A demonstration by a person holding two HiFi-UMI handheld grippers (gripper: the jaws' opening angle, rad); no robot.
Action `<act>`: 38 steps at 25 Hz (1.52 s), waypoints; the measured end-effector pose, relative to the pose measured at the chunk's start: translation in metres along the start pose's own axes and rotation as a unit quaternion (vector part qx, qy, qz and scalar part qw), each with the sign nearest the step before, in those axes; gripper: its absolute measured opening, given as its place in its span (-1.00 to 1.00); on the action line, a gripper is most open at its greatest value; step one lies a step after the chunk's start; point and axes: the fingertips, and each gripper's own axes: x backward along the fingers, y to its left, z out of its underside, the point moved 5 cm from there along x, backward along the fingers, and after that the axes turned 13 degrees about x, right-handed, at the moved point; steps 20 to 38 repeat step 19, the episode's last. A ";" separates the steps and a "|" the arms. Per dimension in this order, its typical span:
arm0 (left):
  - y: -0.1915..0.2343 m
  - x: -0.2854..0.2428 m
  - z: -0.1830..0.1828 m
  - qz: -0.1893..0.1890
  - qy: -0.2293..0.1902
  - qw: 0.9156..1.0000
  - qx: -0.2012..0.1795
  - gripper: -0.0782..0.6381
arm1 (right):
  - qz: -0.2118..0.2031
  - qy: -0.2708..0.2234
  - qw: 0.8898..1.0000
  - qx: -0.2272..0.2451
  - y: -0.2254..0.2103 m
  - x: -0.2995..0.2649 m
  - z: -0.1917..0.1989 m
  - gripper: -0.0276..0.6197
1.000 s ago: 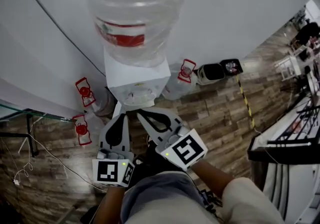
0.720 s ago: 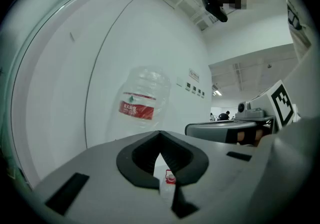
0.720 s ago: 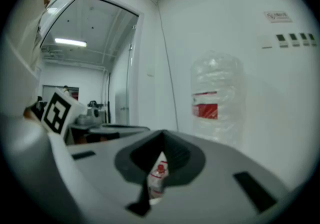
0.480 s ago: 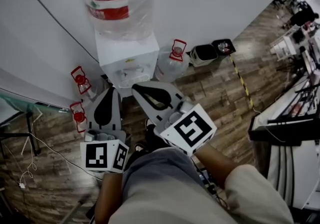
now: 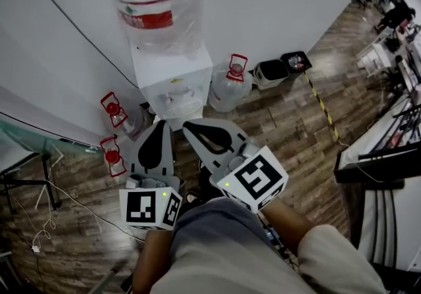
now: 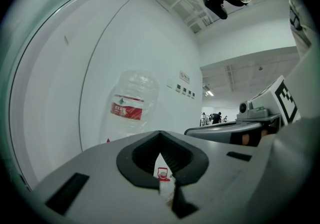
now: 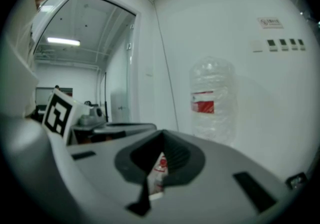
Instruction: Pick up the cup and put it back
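No cup shows in any view. My left gripper (image 5: pixel 160 125) and right gripper (image 5: pixel 189 126) are held side by side in front of the white water dispenser (image 5: pixel 172 79), a short way back from its taps. Both are shut with nothing between the jaws. In the left gripper view the left gripper (image 6: pixel 160 134) has its tips together, with the big clear bottle (image 6: pixel 131 105) beyond. The right gripper view shows the right gripper (image 7: pixel 161 133) the same way, the bottle (image 7: pixel 211 100) to its right. The bottle (image 5: pixel 156 3) carries a red label.
A spare water bottle (image 5: pixel 229 89) with a red handle stands on the wood floor right of the dispenser, two more red handles (image 5: pixel 113 110) left of it. Two small bins (image 5: pixel 271 73) sit by the wall. Yellow-black tape (image 5: pixel 322 112), a glass table (image 5: pixel 26 138) and desks (image 5: pixel 388 154) flank the spot.
Both grippers, still shut and side by side, have drawn back from the dispenser's taps and risen a little. More of the floor and the spare bottle now shows.
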 end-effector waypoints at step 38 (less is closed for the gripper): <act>-0.008 0.041 0.003 0.016 0.007 1.000 0.007 -0.76 | 0.038 0.006 0.999 -0.014 0.032 0.034 -0.003 -0.85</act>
